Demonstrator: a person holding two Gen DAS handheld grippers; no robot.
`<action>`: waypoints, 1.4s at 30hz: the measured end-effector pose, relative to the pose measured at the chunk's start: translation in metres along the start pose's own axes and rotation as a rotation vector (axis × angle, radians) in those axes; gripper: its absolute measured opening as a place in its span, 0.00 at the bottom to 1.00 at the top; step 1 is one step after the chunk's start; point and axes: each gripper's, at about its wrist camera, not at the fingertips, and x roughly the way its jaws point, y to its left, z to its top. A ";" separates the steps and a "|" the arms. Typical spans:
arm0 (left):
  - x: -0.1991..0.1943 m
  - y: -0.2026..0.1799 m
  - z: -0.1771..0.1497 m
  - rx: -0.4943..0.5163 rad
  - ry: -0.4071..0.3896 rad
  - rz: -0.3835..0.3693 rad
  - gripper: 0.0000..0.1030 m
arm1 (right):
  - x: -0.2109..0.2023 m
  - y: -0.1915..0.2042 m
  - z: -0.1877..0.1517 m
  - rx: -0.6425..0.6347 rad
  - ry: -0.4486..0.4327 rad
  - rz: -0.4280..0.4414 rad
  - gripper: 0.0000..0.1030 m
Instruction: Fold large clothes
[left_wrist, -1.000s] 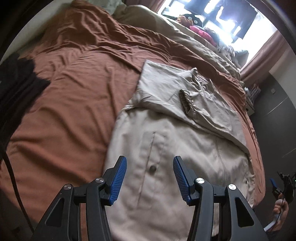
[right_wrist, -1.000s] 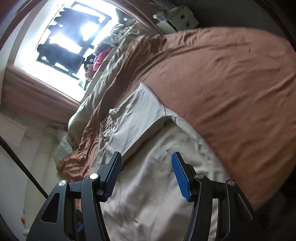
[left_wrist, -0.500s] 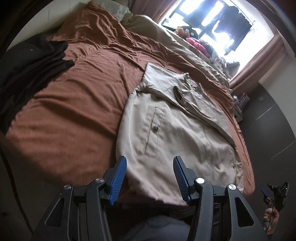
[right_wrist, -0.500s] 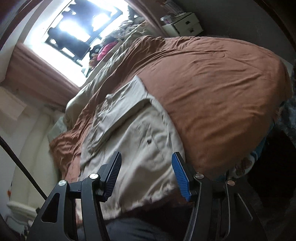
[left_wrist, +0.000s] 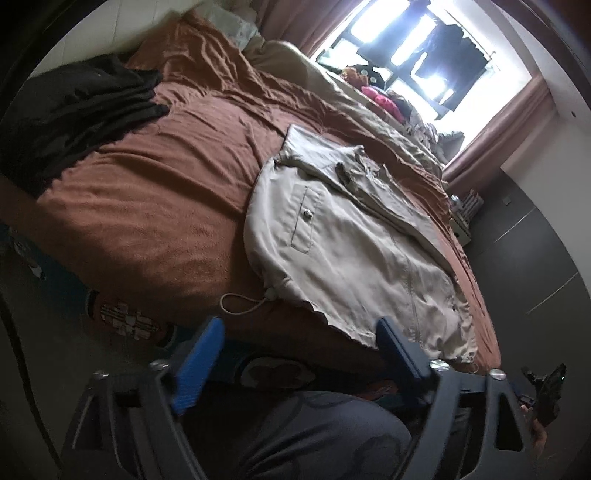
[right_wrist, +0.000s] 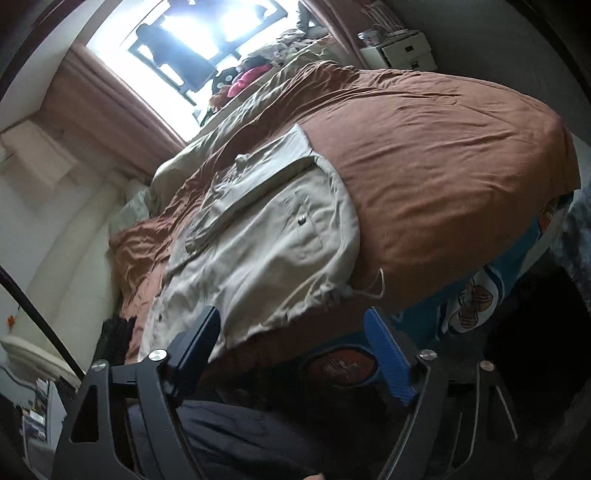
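A beige jacket (left_wrist: 343, 243) lies flat on the rust-brown bedspread (left_wrist: 155, 206), its sleeves folded across the chest and its hem at the bed's near edge. It also shows in the right wrist view (right_wrist: 266, 243). A drawstring (left_wrist: 240, 304) trails from the hem corner. My left gripper (left_wrist: 299, 354) is open and empty, held back below the hem off the bed's edge. My right gripper (right_wrist: 295, 350) is open and empty, also below the hem. Neither touches the jacket.
A dark garment pile (left_wrist: 74, 122) lies at the bed's far left. A beige duvet (left_wrist: 332, 92) and soft toys (left_wrist: 380, 99) line the window side. A white drawer unit (right_wrist: 399, 55) stands beyond the bed. My legs (left_wrist: 314, 435) are below the grippers.
Both grippers have pulled back from above the jacket to beyond the bed's near edge and lowered. The jacket has stayed in place. Both jaws stay open.
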 end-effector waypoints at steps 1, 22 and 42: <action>-0.003 0.001 -0.002 -0.001 -0.015 0.002 0.90 | -0.001 0.000 -0.005 -0.011 -0.005 -0.004 0.78; 0.033 0.025 0.013 -0.029 -0.041 -0.039 0.98 | 0.048 -0.020 -0.025 0.031 -0.006 0.026 0.90; 0.161 0.040 0.058 -0.055 0.130 -0.035 0.55 | 0.164 -0.060 0.051 0.148 0.029 0.003 0.70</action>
